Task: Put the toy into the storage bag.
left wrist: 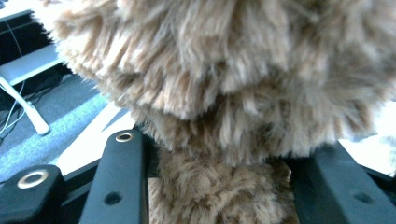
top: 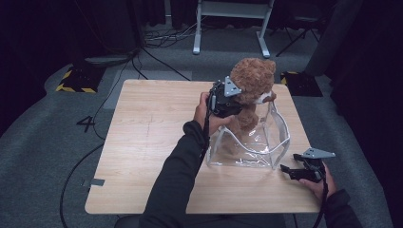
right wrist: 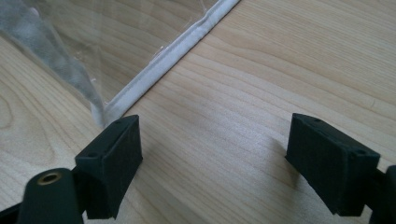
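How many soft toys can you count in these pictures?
1: a brown teddy bear, gripped by the left gripper above the clear bag. None seen elsewhere.

A single numeral, 4 (top: 88,123), is marked in black on the grey floor (top: 43,142), just off the left edge of the table (top: 152,142) in the high view. No other text, label or brand can be read on anything around the table.

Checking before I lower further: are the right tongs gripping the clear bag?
No, the right tongs stand open over bare table, with the clear bag beside one jaw, ungripped.
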Tool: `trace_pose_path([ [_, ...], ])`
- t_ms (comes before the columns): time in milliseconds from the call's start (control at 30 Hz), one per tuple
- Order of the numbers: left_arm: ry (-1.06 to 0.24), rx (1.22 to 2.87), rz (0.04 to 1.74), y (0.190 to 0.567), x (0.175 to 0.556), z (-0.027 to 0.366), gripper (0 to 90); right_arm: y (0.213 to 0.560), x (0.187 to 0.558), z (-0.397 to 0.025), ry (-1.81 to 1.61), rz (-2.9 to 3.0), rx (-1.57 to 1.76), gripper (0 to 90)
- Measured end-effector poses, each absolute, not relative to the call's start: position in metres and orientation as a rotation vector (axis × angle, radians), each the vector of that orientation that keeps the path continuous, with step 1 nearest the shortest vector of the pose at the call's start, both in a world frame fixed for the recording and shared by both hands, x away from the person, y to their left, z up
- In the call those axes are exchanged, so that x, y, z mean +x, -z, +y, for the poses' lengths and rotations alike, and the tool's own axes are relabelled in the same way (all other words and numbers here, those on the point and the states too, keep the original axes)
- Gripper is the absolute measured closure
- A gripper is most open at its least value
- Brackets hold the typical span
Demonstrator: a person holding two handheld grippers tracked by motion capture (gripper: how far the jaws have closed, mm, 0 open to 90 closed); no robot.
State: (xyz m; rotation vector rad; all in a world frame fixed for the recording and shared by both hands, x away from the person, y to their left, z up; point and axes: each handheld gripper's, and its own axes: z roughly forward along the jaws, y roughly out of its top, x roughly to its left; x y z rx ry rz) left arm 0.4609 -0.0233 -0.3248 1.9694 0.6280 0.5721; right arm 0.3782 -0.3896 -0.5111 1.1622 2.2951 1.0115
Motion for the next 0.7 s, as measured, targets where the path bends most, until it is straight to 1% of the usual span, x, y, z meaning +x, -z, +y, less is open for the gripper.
trace_pose_path([
  [300, -0.567, 2.082, 0.62, 0.332, 0.466, -0.029, 51.2, 0.511, 0.378, -0.39, -1.011, 2.295, 1.162, 18.0],
  [700, -0.551, 2.12, 0.624, 0.338, 0.47, -0.032, 49.4, 0.511, 0.378, -0.39, -1.011, 2.295, 1.162, 18.0],
])
